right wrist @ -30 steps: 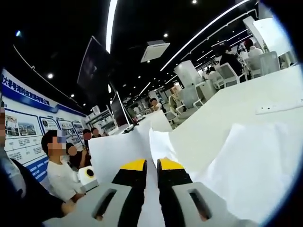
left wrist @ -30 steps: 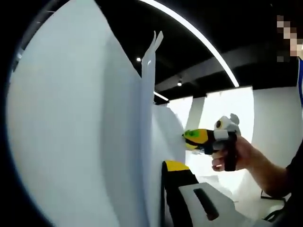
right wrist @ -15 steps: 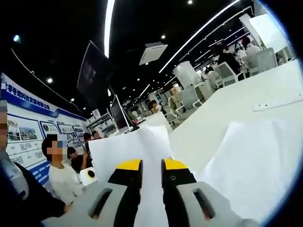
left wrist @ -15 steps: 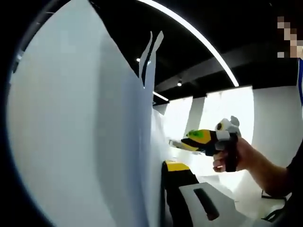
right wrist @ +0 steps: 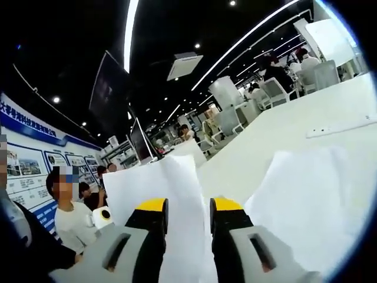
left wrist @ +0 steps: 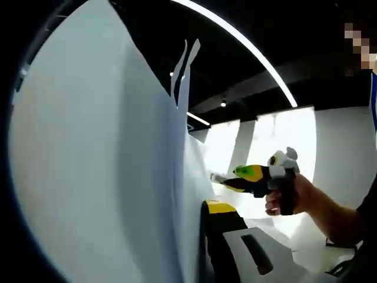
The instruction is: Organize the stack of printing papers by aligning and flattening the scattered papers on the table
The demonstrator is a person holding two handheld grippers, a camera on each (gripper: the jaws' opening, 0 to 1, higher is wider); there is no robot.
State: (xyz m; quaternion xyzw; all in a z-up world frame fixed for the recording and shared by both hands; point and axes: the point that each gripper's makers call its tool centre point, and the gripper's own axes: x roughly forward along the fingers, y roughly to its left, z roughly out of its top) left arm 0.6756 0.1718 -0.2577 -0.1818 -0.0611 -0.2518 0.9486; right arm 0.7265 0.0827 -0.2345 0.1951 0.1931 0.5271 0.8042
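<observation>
Smooth white table (right wrist: pixel 277 127), thin upright papers (left wrist: pixel 88 177) pinched by left tool (left wrist: pixel 203 206), right tool (right wrist: pixel 188 205) parted, empty.

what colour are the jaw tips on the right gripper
Yellow tips on black jaws of the right gripper, clearest in the right gripper view.

The blue wall banner (right wrist: pixel 23 121) in the right gripper view carries white characters, seemingly Chinese, too blurred to read.

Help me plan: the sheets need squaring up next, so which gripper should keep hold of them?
Left. The left gripper is clamped on the upright papers; the right gripper stands open, free to tap edges.
</observation>
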